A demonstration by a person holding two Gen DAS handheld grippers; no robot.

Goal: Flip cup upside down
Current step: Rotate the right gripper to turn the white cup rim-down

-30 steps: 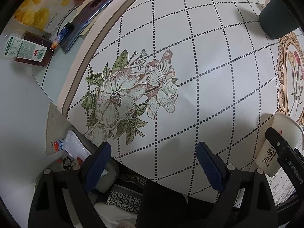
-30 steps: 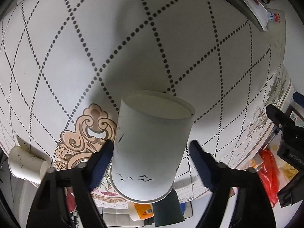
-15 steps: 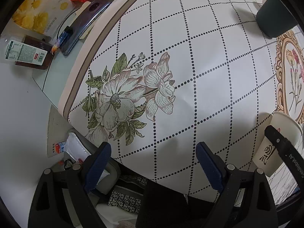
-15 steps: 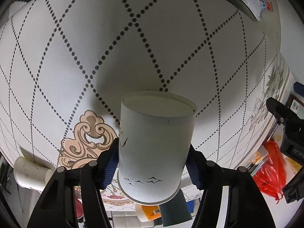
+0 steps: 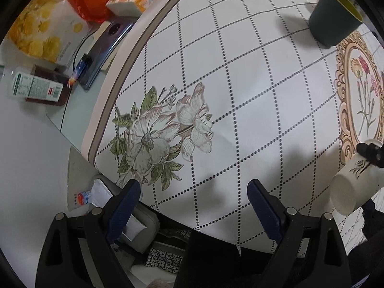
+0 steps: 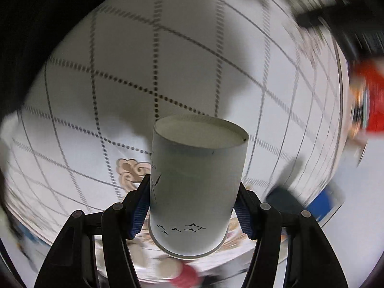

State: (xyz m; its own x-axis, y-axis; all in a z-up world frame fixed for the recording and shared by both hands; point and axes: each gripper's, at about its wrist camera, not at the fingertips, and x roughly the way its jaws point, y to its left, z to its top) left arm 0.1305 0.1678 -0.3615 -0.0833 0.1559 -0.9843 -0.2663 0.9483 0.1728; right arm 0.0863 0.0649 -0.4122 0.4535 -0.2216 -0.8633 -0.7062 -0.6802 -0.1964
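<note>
Two blue pads of the right gripper [image 6: 193,206] pinch the paper cup [image 6: 195,187] at frame centre; squeezing harder could crumple it, while the left gripper [image 5: 194,204] gapes wide.

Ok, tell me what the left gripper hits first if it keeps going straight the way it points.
Probably the tablecloth: the open left gripper holds nothing and points at bare cloth beside the printed flowers. Depth is unclear.
</note>
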